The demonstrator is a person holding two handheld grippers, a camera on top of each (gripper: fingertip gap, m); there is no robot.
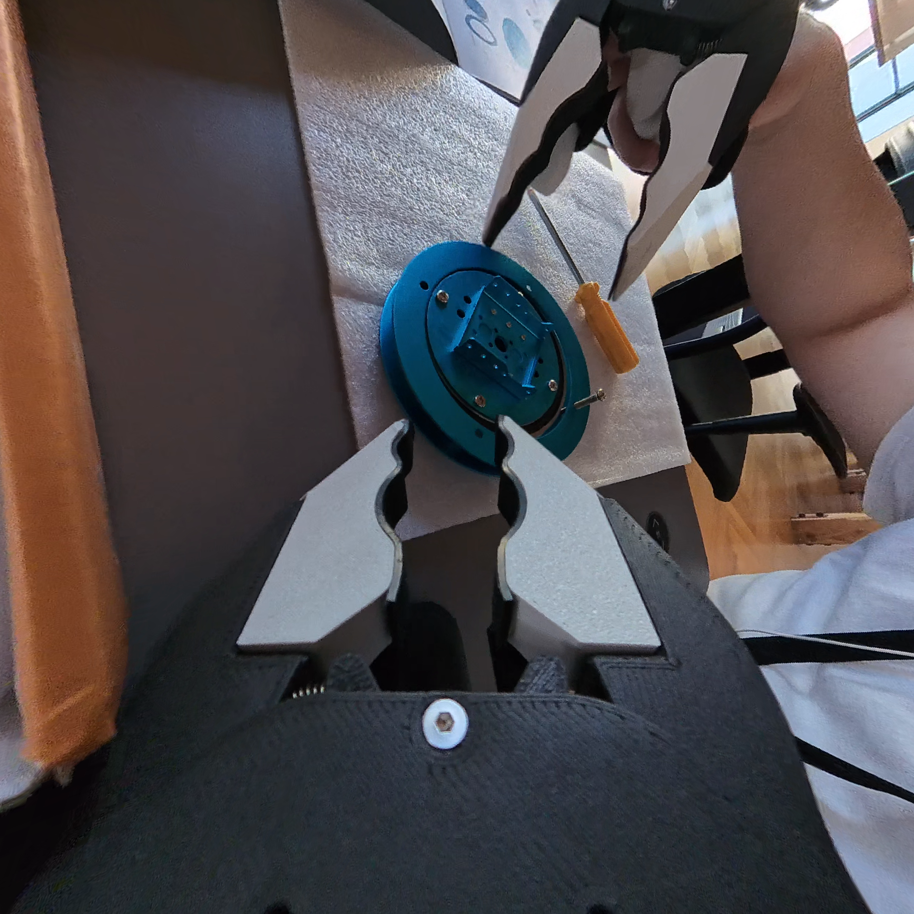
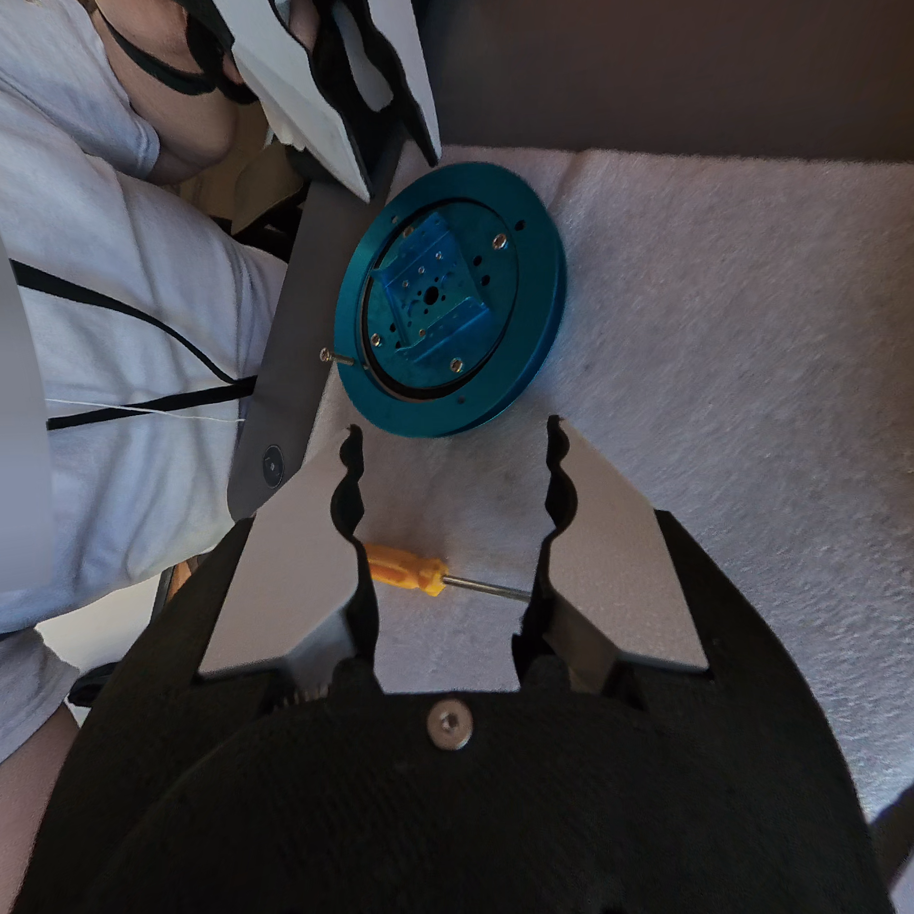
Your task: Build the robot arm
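**Two open grippers close in on a blue disc**

While the blue disc [image 1: 482, 356] lies flat on the white foam sheet [image 1: 410, 163], the left gripper [image 1: 452, 423] sits at its six o'clock edge in the left wrist view, jaws spread and empty. The right gripper [image 2: 452, 425] hangs over the orange screwdriver [image 2: 405, 569], jaws wide, gripping nothing. A loose screw [image 1: 589, 398] rests at the disc's four o'clock rim. The disc looks like anodised metal, with a square drilled bracket [image 1: 499, 336] screwed on at centre.
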